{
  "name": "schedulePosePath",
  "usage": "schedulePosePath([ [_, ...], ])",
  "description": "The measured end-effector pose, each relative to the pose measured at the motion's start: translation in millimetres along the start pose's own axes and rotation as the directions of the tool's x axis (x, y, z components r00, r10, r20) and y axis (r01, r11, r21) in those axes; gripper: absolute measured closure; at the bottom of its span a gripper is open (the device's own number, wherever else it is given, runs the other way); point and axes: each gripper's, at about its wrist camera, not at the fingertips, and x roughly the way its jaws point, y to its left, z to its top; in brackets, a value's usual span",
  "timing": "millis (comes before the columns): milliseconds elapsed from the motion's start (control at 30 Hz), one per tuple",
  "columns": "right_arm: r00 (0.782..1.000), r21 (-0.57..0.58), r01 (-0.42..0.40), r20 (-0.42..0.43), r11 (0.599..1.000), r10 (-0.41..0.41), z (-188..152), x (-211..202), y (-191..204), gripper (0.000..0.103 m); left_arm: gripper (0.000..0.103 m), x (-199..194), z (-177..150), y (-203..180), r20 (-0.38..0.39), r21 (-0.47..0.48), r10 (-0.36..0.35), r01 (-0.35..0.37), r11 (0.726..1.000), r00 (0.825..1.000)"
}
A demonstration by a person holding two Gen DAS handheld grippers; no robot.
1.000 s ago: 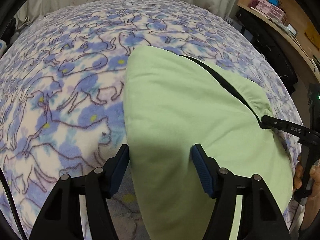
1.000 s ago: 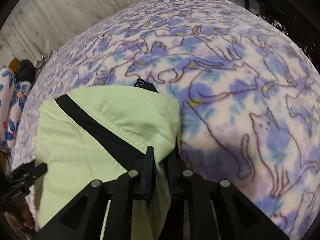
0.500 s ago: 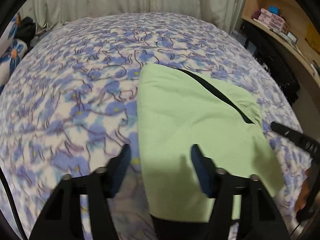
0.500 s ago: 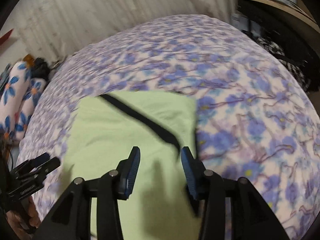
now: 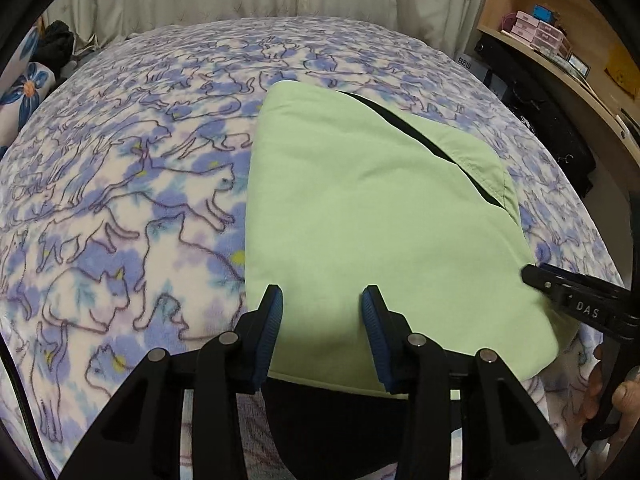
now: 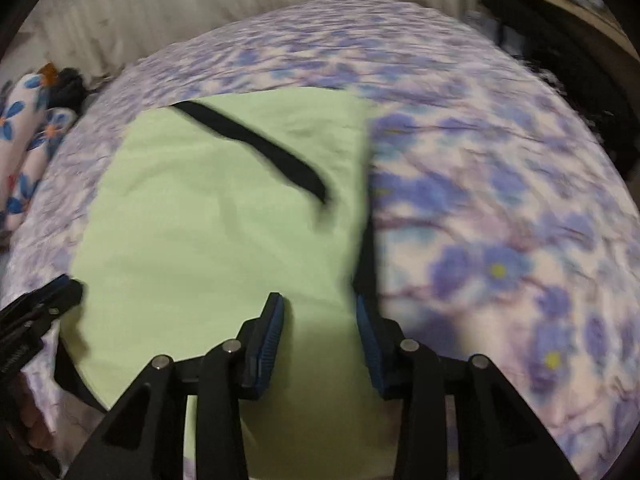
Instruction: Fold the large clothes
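Below both grippers, flat on cat-print blanket (image 5: 120, 208): folded green garment (image 5: 360, 216). Left gripper (image 5: 322, 320) and right gripper (image 6: 319, 324) parted, closing, pinching nothing, likely lining up for another fold.

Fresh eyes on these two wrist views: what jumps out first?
The folded light-green garment with a black strip across its far corner, lying mid-bed. Under it, the blue-and-white cat-print blanket covers the whole bed. The left gripper and right gripper hover at its near edge, jaws closing, with nothing pinched.
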Motion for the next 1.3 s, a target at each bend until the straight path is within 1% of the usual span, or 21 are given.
schedulePosePath([
  [67,0.999,0.045,-0.045,-0.014,0.998,0.046,-3.7,-1.2,-12.3,0.066,0.063,-0.3,0.3,-0.7,0.0,-0.001,0.002,-0.002,1.0,1.0],
  [100,0.999,0.049,-0.052,-0.014,0.997,0.052,-4.9,-2.2,-13.6,0.066,0.063,-0.3,0.7,-1.8,0.001,0.001,0.005,-0.005,1.0,1.0],
  [200,0.999,0.042,-0.044,-0.01,0.998,0.045,-6.0,-6.2,-12.0,0.065,0.062,-0.7,0.9,-3.4,0.0,0.006,0.016,-0.016,1.0,1.0],
  [233,0.999,0.04,-0.043,-0.009,0.998,0.044,-6.5,-6.9,-11.3,0.065,0.06,-0.8,1.4,-3.5,-0.003,0.005,0.017,-0.017,1.0,1.0],
  [333,0.999,0.04,-0.045,-0.011,0.998,0.045,-6.7,-7.6,-9.5,0.064,0.035,0.2,2.1,-0.6,-0.03,-0.007,0.034,-0.034,0.999,0.999],
  [433,0.998,0.048,-0.059,-0.01,0.997,0.06,-7.9,-10.1,-9.0,0.064,0.035,0.0,0.1,4.3,-0.046,-0.027,0.016,-0.017,0.999,0.999],
  [633,0.997,0.052,-0.074,-0.008,0.996,0.075,-12.4,-21.0,-7.6,0.064,0.034,-7.3,-2.7,8.2,-0.059,-0.037,0.023,-0.025,0.999,0.998],
  [733,0.996,0.062,-0.086,-0.019,0.994,0.087,-12.1,-25.7,-6.3,0.064,0.027,-11.7,-3.2,11.1,-0.074,-0.055,0.01,-0.014,0.998,0.997],
  [800,0.995,0.066,-0.097,-0.03,0.993,0.099,-10.6,-28.4,-4.3,0.064,0.026,-14.5,-2.4,12.4,-0.081,-0.063,0.001,-0.006,0.998,0.997],
  [833,0.995,0.061,-0.097,-0.033,0.993,0.099,-9.7,-30.4,-2.6,0.06,0.026,-15.6,-2.2,13.0,-0.085,-0.062,-0.002,-0.003,0.998,0.996],
  [867,0.995,0.052,-0.097,-0.034,0.994,0.098,-8.2,-33.2,-0.4,0.053,0.026,-17.2,-1.3,13.3,-0.091,-0.061,-0.007,0.002,0.998,0.996],
  [900,0.994,0.047,-0.099,-0.032,0.994,0.1,-7.2,-35.5,1.1,0.048,0.026,-18.6,-0.5,13.8,-0.099,-0.062,-0.013,0.006,0.998,0.995],
  [933,0.994,0.042,-0.104,-0.028,0.994,0.105,-5.7,-38.2,2.2,0.039,0.025,-19.5,0.6,15.1,-0.108,-0.066,-0.023,0.016,0.998,0.994],
  [967,0.993,0.035,-0.111,-0.023,0.993,0.112,-4.0,-41.5,3.4,0.036,0.025,-20.1,2.0,16.9,-0.121,-0.071,-0.039,0.031,0.997,0.992],
  [1067,0.99,0.024,-0.139,-0.02,0.99,0.139,1.2,-48.6,5.9,0.033,0.025,-20.2,6.3,25.5,-0.155,-0.119,-0.09,0.072,0.99,0.984],
  [1200,0.982,0.025,-0.188,-0.027,0.982,0.189,7.1,-49.5,5.2,0.026,0.024,-16.3,9.5,37.3,-0.163,-0.184,-0.194,0.163,0.969,0.967],
  [1233,0.979,0.031,-0.199,-0.031,0.979,0.2,8.5,-47.9,3.6,0.025,0.018,-14.1,9.5,38.8,-0.164,-0.198,-0.211,0.177,0.964,0.964],
  [1267,0.977,0.039,-0.208,-0.037,0.977,0.21,9.5,-45.7,1.8,0.025,0.014,-10.0,9.2,42.2,-0.163,-0.222,-0.246,0.207,0.953,0.956],
  [1300,0.973,0.046,-0.223,-0.047,0.974,0.225,10.7,-42.3,-0.5,0.025,0.013,-5.9,8.7,45.0,-0.159,-0.243,-0.271,0.229,0.943,0.949],
])
